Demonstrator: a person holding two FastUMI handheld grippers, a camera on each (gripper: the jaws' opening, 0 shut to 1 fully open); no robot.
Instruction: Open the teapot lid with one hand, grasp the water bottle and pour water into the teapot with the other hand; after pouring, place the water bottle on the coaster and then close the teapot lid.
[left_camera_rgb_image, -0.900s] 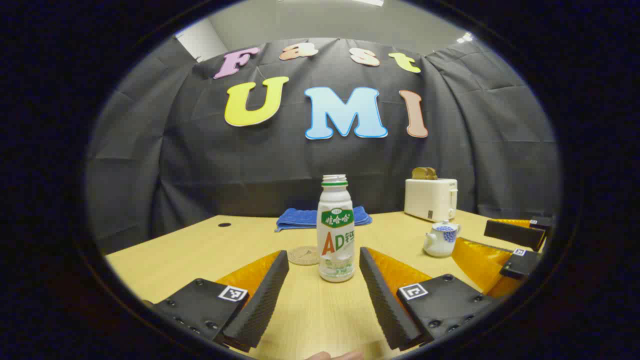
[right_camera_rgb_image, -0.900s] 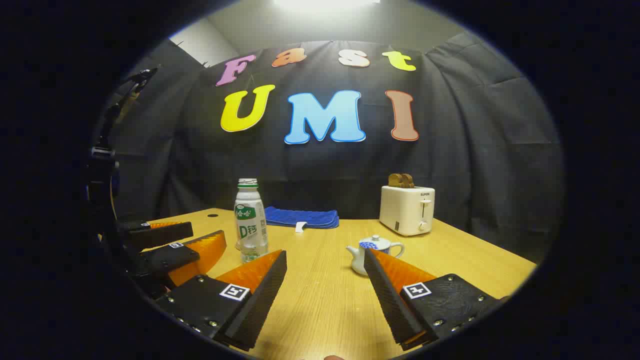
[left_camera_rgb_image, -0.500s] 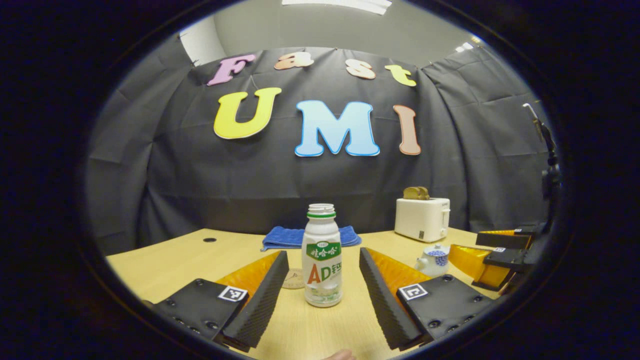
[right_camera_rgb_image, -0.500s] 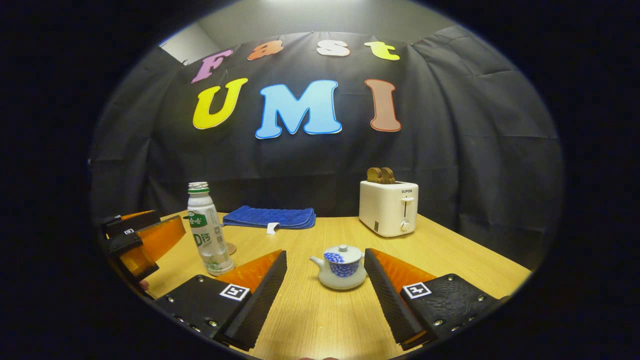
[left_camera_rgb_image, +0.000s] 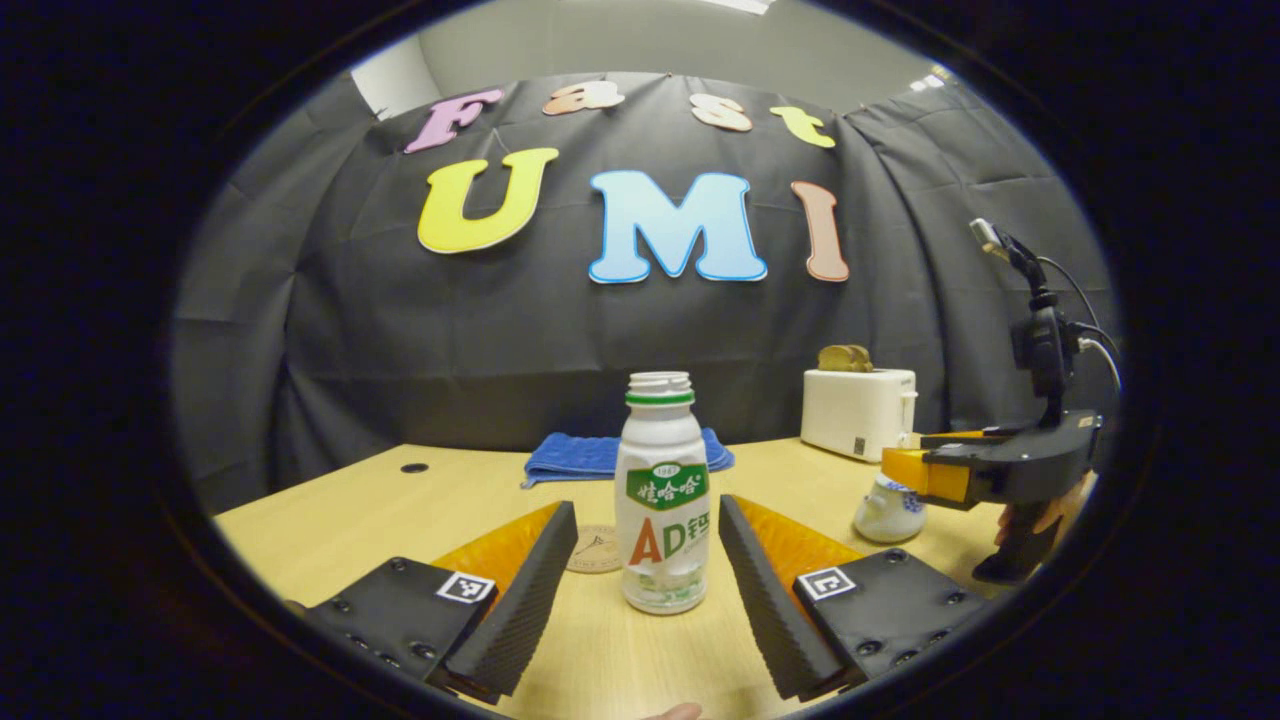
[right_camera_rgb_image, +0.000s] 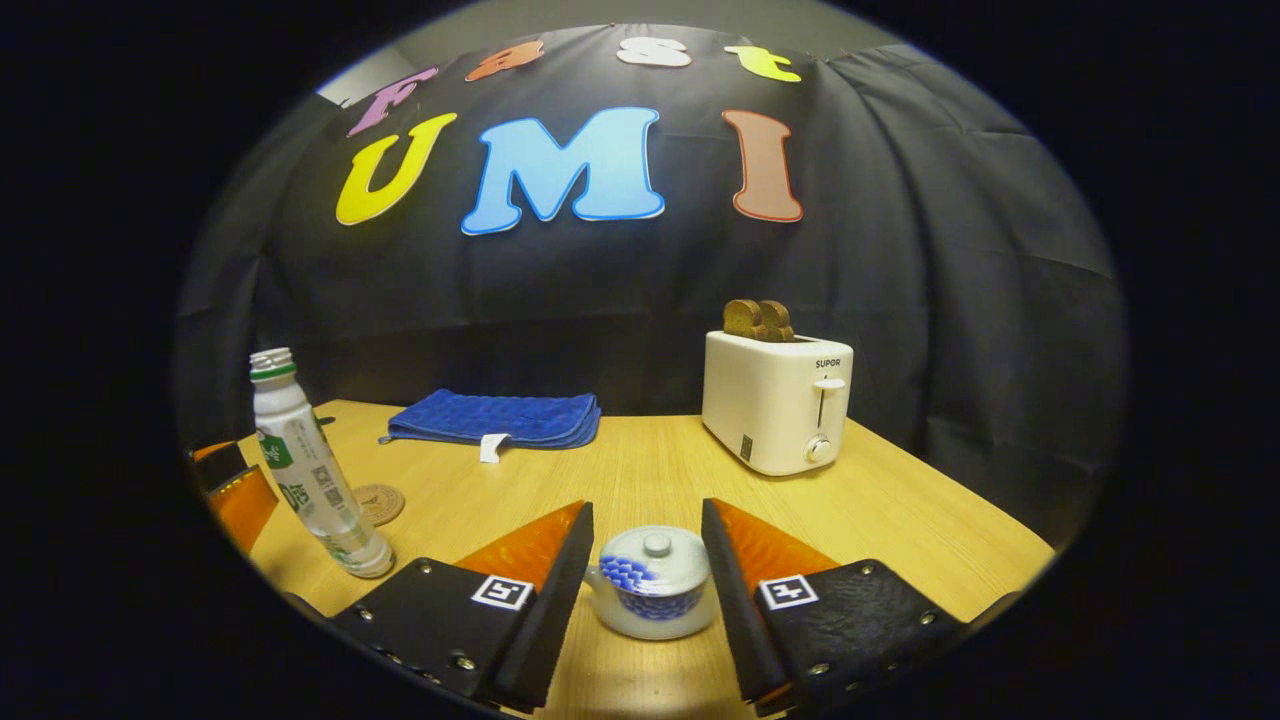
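Right hand-held gripper (right_camera_rgb_image: 648, 590), fingers apart, straddles the lidded teapot (right_camera_rgb_image: 650, 598) on the counter (right_camera_rgb_image: 640, 470): pinch the lid knob (right_camera_rgb_image: 656, 544) squarely; left hand-held gripper (left_camera_rgb_image: 648, 560) spread beside uncapped water bottle (left_camera_rgb_image: 661, 495).

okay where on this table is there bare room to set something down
Bare wood lies between the blue towel, the toaster and the teapot, and to the toaster's right along the table edge. It is crowded around the bottle and coaster, and at the teapot between the right tongs.
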